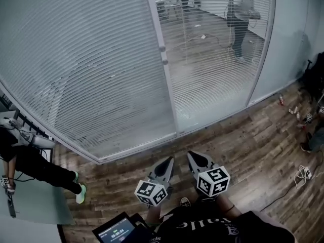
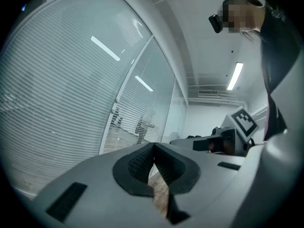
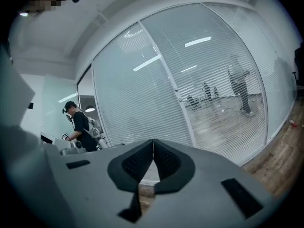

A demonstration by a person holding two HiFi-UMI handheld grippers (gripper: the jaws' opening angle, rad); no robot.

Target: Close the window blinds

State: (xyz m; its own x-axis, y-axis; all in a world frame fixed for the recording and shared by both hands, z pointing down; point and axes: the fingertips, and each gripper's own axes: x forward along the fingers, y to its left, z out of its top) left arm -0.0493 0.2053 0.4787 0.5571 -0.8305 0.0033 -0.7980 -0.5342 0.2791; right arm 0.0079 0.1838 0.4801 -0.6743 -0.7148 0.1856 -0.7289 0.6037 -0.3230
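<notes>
A glass wall with white slatted blinds fills the head view. The left panel's blinds (image 1: 76, 70) look turned flat and opaque. The right panel's blinds (image 1: 212, 65) let a room show through their slats. A white post (image 1: 161, 34) with small knobs (image 1: 163, 48) divides the two panels. My left gripper (image 1: 168, 161) and right gripper (image 1: 193, 156) are held side by side low in the head view, pointing at the wall and well short of it. The left gripper (image 2: 153, 145) is shut with nothing in it, and so is the right gripper (image 3: 153, 140). The blinds (image 3: 142, 103) stand ahead of it.
A person in black (image 1: 35, 166) stands at the left by the wall's end. Another person (image 1: 242, 19) is behind the glass. Bottles (image 1: 293, 110), a power strip (image 1: 304, 172) and cables lie on the wooden floor at right. A small screen (image 1: 117, 232) sits below my left gripper.
</notes>
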